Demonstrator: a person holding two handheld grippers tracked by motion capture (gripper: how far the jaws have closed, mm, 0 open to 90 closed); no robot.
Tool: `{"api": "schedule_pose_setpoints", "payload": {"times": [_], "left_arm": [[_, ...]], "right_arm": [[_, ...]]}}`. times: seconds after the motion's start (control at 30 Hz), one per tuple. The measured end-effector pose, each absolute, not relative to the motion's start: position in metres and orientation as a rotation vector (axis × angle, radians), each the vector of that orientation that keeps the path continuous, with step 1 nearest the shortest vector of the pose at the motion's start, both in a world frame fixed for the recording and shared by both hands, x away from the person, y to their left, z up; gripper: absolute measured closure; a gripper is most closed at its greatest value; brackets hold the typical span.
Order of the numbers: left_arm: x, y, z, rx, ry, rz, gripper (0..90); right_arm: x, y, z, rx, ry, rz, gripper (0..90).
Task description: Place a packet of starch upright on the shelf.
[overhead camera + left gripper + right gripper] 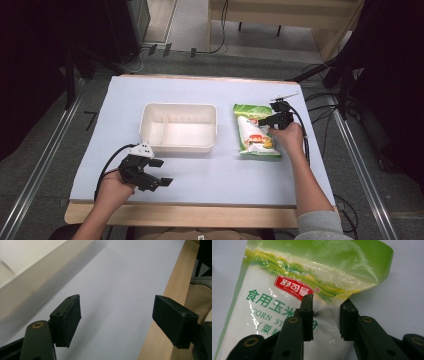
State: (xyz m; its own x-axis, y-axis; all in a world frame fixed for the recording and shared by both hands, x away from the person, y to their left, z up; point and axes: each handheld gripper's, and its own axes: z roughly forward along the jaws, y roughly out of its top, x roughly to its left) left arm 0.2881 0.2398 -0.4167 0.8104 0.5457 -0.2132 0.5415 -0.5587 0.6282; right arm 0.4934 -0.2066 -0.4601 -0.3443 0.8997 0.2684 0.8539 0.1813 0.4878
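On white paper (200, 175), right gripper (325, 317) pinches the starch bag (287, 290); left gripper (116, 322) jaws gape empty.

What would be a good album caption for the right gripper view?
Right gripper pinching a fold of a green-and-white corn starch bag lying on the pale table cover.

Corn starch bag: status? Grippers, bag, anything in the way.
Right gripper pinching a fold of the corn starch bag, which lies flat right of the white tray. Left gripper open, idle near the table's front edge. Nothing between bag and tray.
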Motion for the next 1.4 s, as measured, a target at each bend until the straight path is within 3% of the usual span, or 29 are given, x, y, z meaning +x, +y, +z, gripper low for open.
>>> {"api": "schedule_pose_setpoints", "payload": {"times": [0.07,0.27,0.9,1.4], "left_arm": [[0.288,0.239,-0.417,2.278,0.797,0.007,23.6],[0.287,0.241,-0.416,2.268,0.799,0.001,23.6],[0.287,0.242,-0.415,2.271,0.795,-0.004,23.6],[0.289,0.243,-0.413,2.262,0.795,-0.006,23.6]], "right_arm": [[0.492,-0.206,-0.460,1.777,2.357,0.881,83.5],[0.491,-0.211,-0.456,1.793,2.345,0.929,86.7],[0.465,-0.214,-0.395,1.636,2.307,1.127,88.3],[0.413,-0.205,-0.352,1.478,2.317,1.268,88.8]]}}
